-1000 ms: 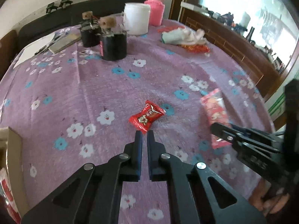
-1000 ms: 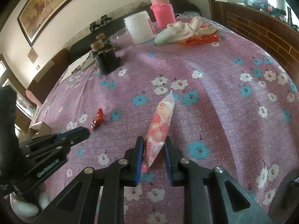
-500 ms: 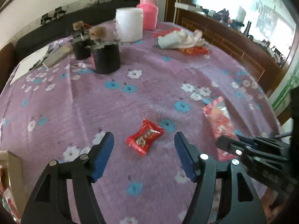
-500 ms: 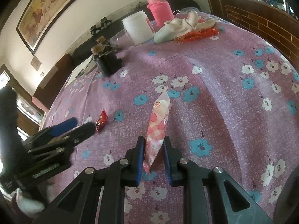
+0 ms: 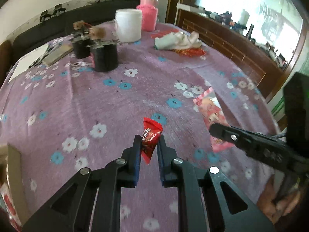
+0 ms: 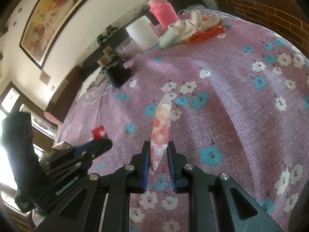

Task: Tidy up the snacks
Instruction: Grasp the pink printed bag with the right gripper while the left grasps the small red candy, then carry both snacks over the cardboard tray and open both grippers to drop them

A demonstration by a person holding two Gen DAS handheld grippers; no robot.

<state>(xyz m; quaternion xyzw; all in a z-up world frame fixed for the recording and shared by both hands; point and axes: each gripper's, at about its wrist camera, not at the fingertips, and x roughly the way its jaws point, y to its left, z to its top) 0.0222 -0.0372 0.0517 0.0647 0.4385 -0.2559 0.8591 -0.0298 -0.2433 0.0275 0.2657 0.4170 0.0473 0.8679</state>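
Note:
A small red candy (image 5: 151, 133) stands upright between the blue pads of my left gripper (image 5: 148, 141), which is shut on it just above the purple flowered tablecloth (image 5: 96, 100). The long pink snack packet (image 6: 161, 121) is pinched at its near end by my right gripper (image 6: 158, 145), which is shut on it and holds it edge-on. In the left wrist view the pink packet (image 5: 210, 110) shows flat, with the right gripper (image 5: 214, 130) at its near end. In the right wrist view the left gripper (image 6: 102, 143) carries the red candy (image 6: 98, 132) at the left.
A cardboard box (image 5: 11, 166) sits at the near left edge. Farther back stand black jars (image 5: 105, 58), a white tub (image 5: 128, 26), a pink bottle (image 5: 148, 14), a crumpled cloth (image 5: 177, 40) over red foil wrappers (image 5: 190, 52), and a notepad (image 5: 56, 55).
My left gripper opened wide around the red candy, then shut on it and tipped it upright. The right gripper kept its hold on the pink packet.

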